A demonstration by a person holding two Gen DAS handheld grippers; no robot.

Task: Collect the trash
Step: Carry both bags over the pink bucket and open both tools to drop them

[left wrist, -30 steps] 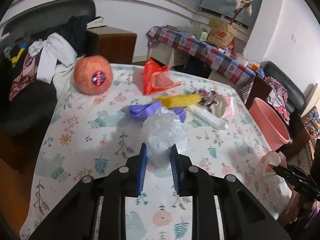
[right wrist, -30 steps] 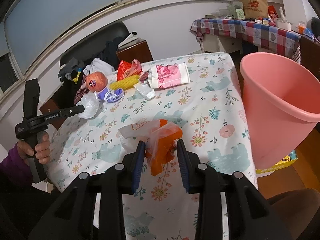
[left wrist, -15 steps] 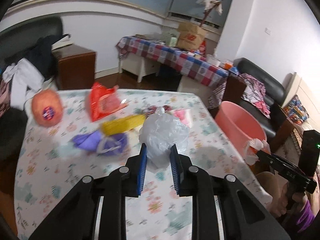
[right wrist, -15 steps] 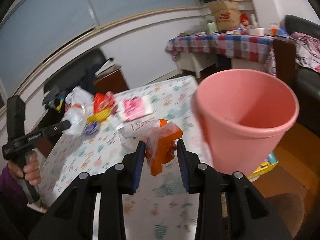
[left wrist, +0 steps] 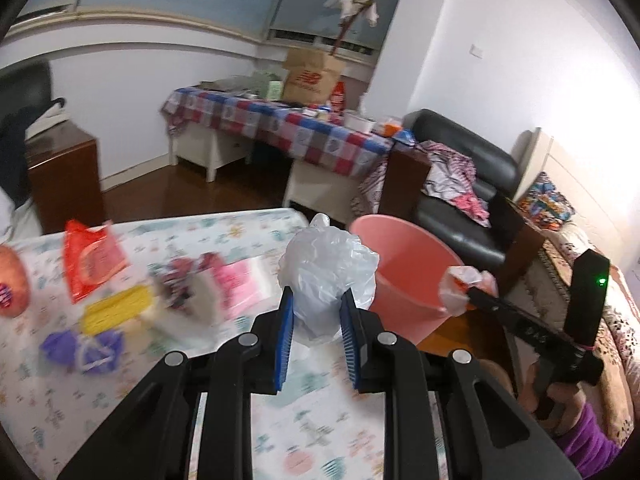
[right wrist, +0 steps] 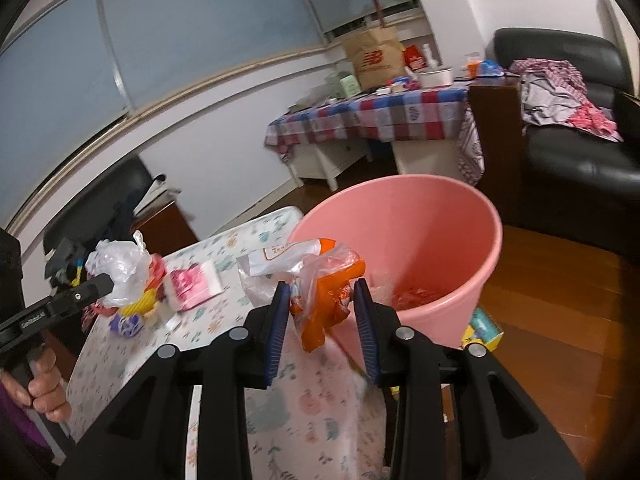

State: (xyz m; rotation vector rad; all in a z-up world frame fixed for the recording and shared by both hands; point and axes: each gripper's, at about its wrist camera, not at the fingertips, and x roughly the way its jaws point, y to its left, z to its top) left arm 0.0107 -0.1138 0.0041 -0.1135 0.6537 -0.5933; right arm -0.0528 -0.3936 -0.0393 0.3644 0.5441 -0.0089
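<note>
Both wrist views look down over tongs, sharing pink bin

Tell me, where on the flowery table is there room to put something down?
The near end of the flowery table, in front of the left gripper, is bare cloth. So is the near left corner, below the purple bundle. The far left is crowded: red bag, yellow wrapper, pink packet.

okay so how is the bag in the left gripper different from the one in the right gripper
The white plastic bag in the left gripper is plain, milky and bunched into a rounded ball; the orange and clear bag in the right gripper is printed and hangs in loose folds. The orange one sits nearer the pink bucket. Both are crumpled plastic, pinched between blue pads.
</note>
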